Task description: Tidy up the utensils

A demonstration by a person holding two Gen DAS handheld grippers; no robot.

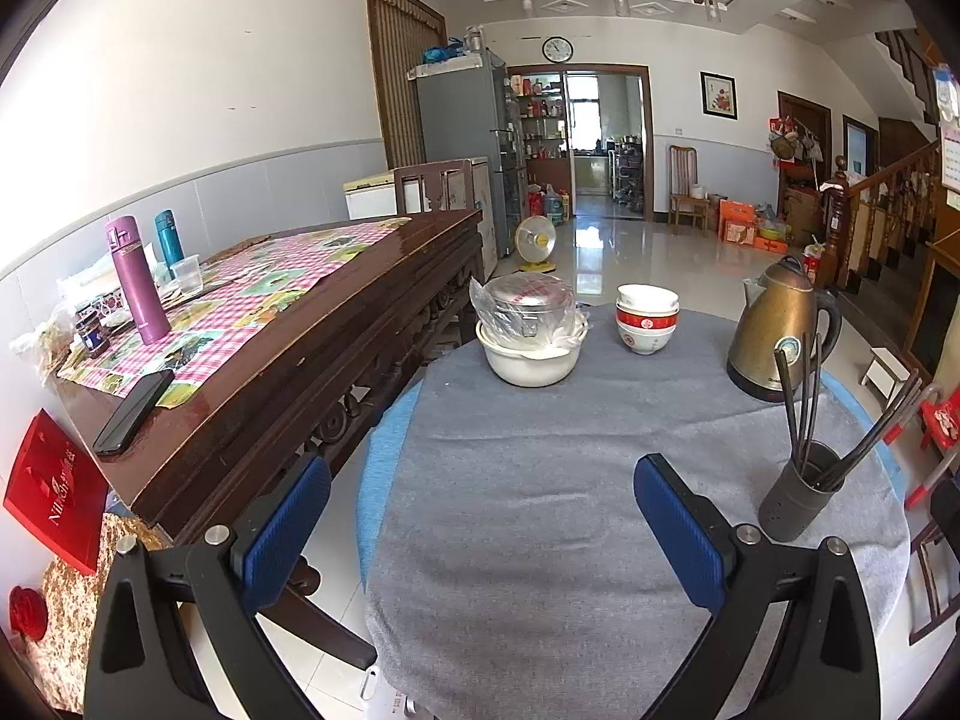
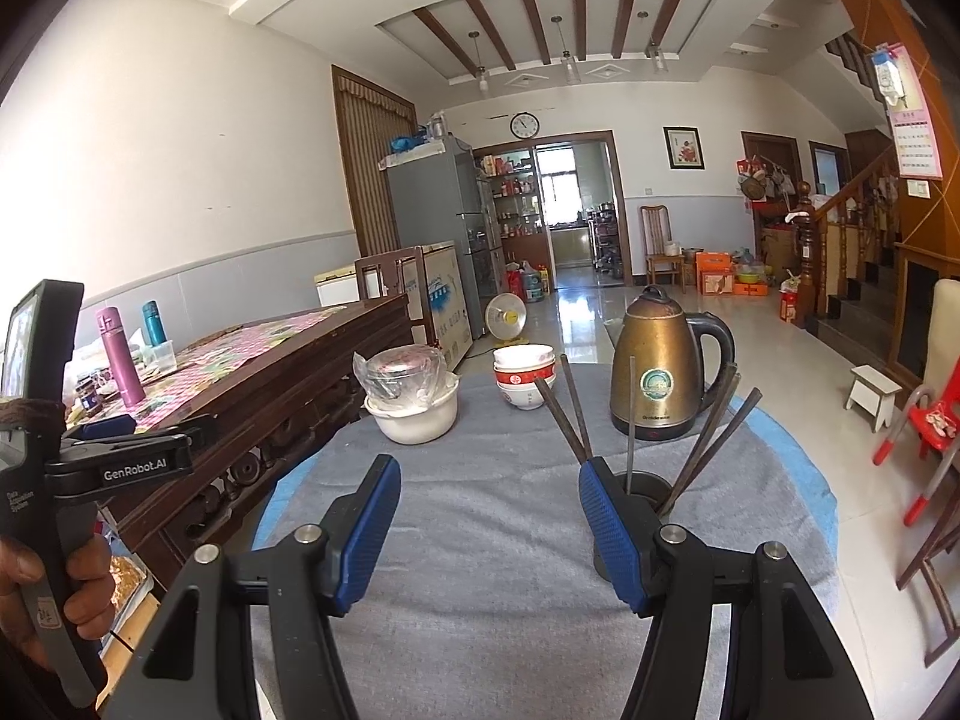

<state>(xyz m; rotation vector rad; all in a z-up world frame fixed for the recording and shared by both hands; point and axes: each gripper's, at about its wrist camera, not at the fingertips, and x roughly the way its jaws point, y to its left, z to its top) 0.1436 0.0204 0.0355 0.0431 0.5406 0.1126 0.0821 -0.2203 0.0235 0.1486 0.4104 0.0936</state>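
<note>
A dark grey utensil holder stands on the grey-cloth round table at the right, with several dark chopsticks standing in it. In the right wrist view the holder sits just behind my right finger, chopsticks fanning up out of it. My left gripper is open and empty above the table's near part, the holder to its right. My right gripper is open and empty, the holder just right of its gap.
A white pot with a bagged metal lid, stacked red-and-white bowls and a brass kettle stand at the table's far side. A long wooden table with flasks and a phone runs along the left. A red chair stands right.
</note>
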